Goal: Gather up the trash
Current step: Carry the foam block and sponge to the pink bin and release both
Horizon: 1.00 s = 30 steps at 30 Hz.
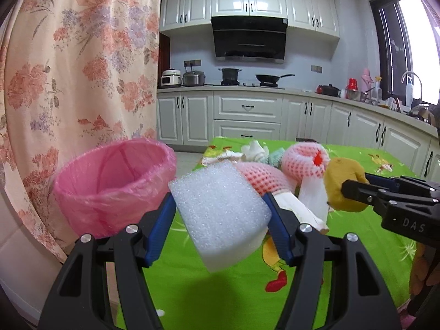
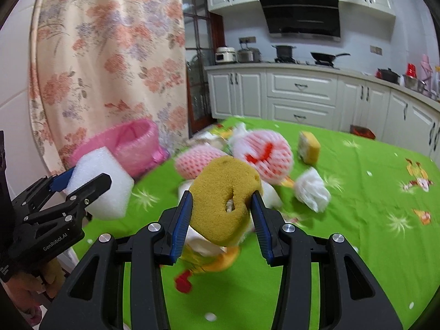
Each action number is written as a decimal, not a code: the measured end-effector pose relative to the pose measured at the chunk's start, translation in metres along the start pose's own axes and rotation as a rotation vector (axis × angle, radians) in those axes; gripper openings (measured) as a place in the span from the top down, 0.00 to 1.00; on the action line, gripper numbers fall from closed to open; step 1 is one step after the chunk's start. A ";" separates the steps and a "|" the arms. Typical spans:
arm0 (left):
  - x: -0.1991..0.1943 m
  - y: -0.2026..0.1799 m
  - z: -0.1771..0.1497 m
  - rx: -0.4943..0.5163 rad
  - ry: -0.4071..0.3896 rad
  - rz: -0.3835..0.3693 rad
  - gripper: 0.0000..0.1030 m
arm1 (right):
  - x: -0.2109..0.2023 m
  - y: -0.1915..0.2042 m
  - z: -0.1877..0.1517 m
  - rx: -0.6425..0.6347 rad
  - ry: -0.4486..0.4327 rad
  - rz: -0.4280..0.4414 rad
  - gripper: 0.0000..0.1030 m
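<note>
Well, pink-lined bin (image 1: 115,184) beside table (image 1: 357,236) appears empty.

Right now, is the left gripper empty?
No, the left gripper is clamped on a white foam block, with both blue pads pressed against its sides above the green tablecloth.

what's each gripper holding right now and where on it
Left gripper clamps the white foam block across its two opposite sides. Right gripper squeezes the yellow-brown sponge by its left and right edges, buckling it.
</note>
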State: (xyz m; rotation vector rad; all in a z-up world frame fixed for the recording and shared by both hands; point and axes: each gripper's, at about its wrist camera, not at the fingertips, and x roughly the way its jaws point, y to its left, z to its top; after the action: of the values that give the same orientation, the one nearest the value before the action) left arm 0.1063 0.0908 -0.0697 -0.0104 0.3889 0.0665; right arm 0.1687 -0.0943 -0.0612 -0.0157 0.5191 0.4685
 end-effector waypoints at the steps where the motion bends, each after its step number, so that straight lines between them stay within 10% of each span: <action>1: -0.001 0.004 0.003 -0.009 -0.001 0.003 0.39 | 0.000 0.005 0.003 -0.007 -0.008 0.010 0.59; 30: 0.066 0.195 0.066 -0.117 0.010 0.184 0.38 | 0.135 0.140 0.107 -0.149 -0.001 0.312 0.59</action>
State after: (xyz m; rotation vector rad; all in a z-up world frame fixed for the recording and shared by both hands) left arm 0.1795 0.2908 -0.0336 -0.0903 0.3953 0.2704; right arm 0.2619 0.1030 -0.0190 -0.0780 0.4863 0.8113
